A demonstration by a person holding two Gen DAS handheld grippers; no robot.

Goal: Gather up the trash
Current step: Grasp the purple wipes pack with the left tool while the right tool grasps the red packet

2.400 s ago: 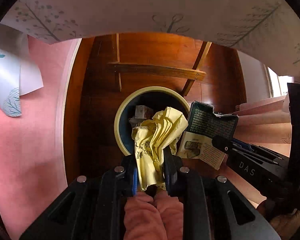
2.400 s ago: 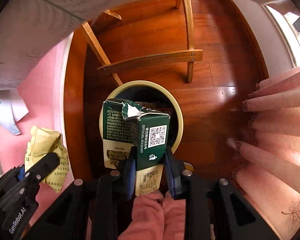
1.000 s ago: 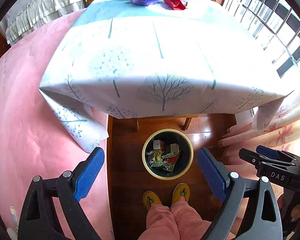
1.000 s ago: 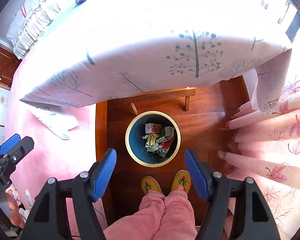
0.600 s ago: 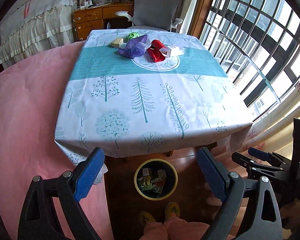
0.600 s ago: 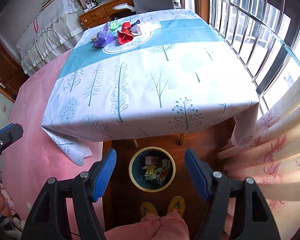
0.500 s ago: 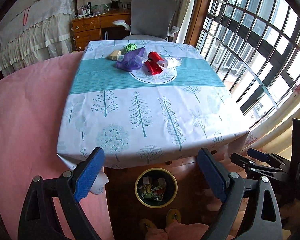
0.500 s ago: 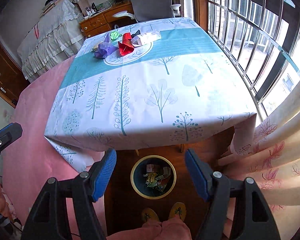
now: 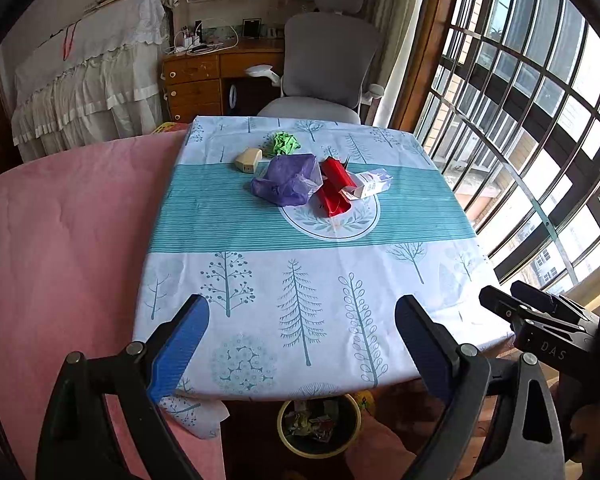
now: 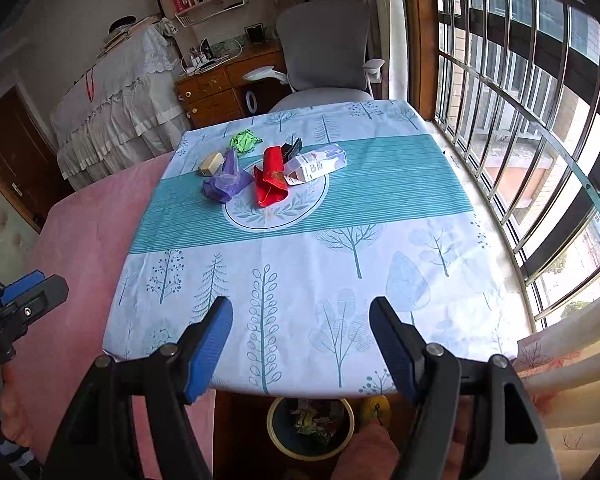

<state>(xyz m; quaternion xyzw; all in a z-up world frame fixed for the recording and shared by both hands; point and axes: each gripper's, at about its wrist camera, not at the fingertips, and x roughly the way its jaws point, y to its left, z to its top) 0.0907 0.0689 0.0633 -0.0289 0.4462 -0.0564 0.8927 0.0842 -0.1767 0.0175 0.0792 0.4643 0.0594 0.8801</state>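
Trash lies at the desk's (image 9: 260,292) far middle: purple bag (image 9: 288,179), red wrapper (image 9: 334,192), carton (image 9: 370,186). Both my tongs (image 9: 300,344) (image 10: 302,344) are spread, empty. Bag looks light, floppy; I'd pinch its bunched top.

A grey office chair (image 9: 324,60) stands at upper centre, a wooden desk (image 9: 204,76) to its left, barred window (image 9: 520,100) right.

From my feed the bin (image 9: 318,426) is half hidden under the worktop (image 9: 300,280) edge, its contents too small to identify. A small dark item (image 10: 293,147) behind the red wrapper (image 10: 269,176) is mostly covered; print on the white carton (image 10: 316,165) is unreadable. The other tongs (image 10: 16,300) are cut off at the left border.
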